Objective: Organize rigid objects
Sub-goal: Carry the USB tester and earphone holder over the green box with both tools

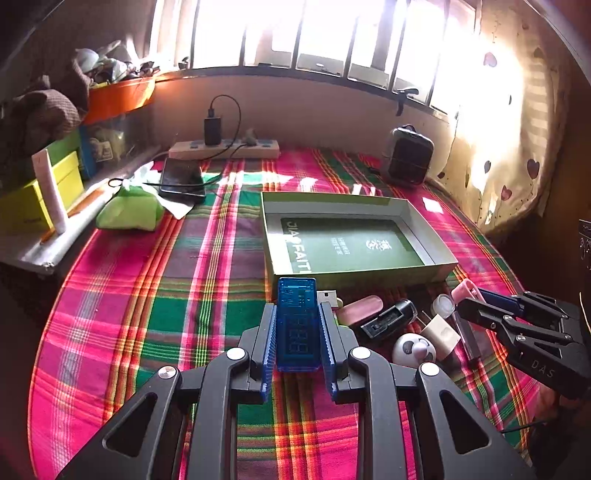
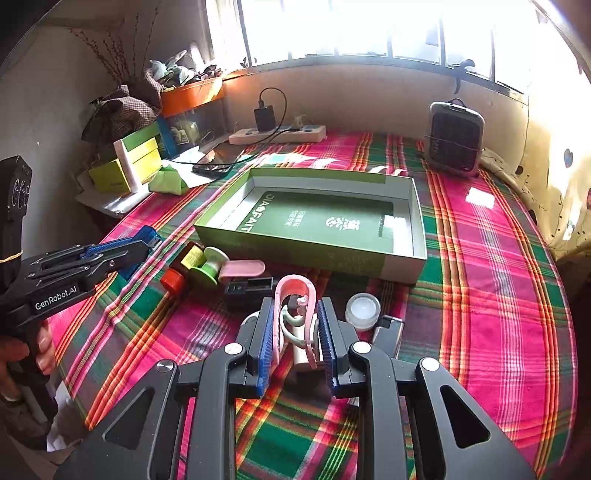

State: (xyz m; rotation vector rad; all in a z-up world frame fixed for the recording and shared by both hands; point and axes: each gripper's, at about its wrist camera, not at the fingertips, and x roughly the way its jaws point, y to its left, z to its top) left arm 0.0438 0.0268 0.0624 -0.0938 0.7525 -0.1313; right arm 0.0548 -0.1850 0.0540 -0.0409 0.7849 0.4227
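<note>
We noted the left tongs (image 1: 297, 325) clamped on a blue USB tester (image 1: 298, 321) and the right tongs (image 2: 295, 325) clamped on a pink clip (image 2: 295, 295), both near the green box (image 2: 402, 266) on the plaid cloth (image 1: 147, 314).

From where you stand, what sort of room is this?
Most likely a lived-in home room, perhaps a bedroom: a plaid cloth covers the surface under a barred window, with a power strip, a phone and a heart-print curtain nearby.

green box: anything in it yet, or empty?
Empty. Both wrist views show only the printed green liner inside the green box. The blue USB meter and the pink clip sit in the grippers, short of it.
</note>
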